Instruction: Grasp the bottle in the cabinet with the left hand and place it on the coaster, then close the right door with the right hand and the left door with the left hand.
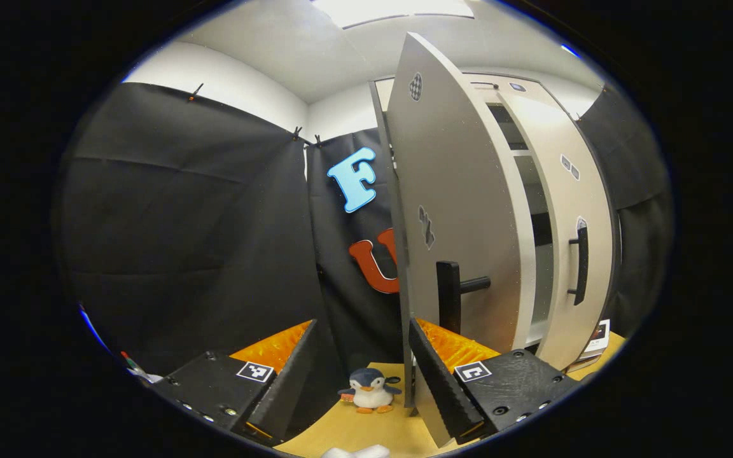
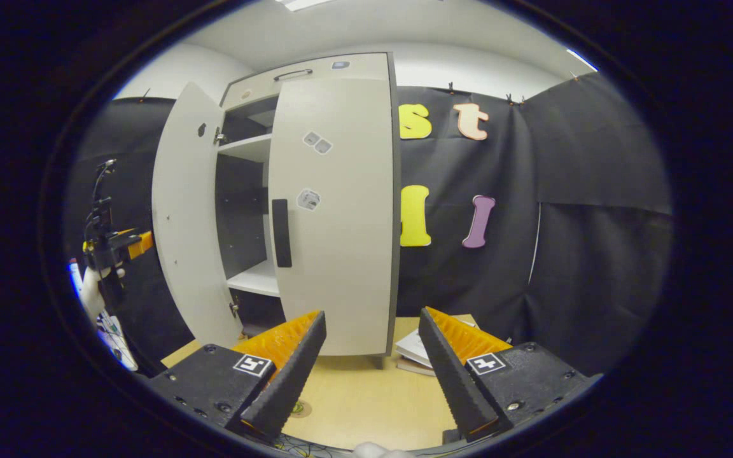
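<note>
tabletop (image 2: 366, 394) carrying cabinet (image 2: 335, 210), toy penguin (image 1: 369, 391) | left door (image 1: 455, 210) standing ajar, right door (image 2: 341, 216) sitting shut | left gripper (image 1: 360, 381) & right gripper (image 2: 369, 375) jaws gaping wide, gripping nothing | bottle: can't tell where

No readable text, brand or number appears on anything before me. My fingers carry small square black-and-white coded markers (image 1: 472, 371), patterns rather than words. Small stickers on the right door (image 2: 335, 216) and the left door (image 1: 462, 210) of the cabinet are too small and blurred to read. The printed cover of the books (image 2: 414, 346) on the bench (image 2: 366, 394) is illegible.
</note>
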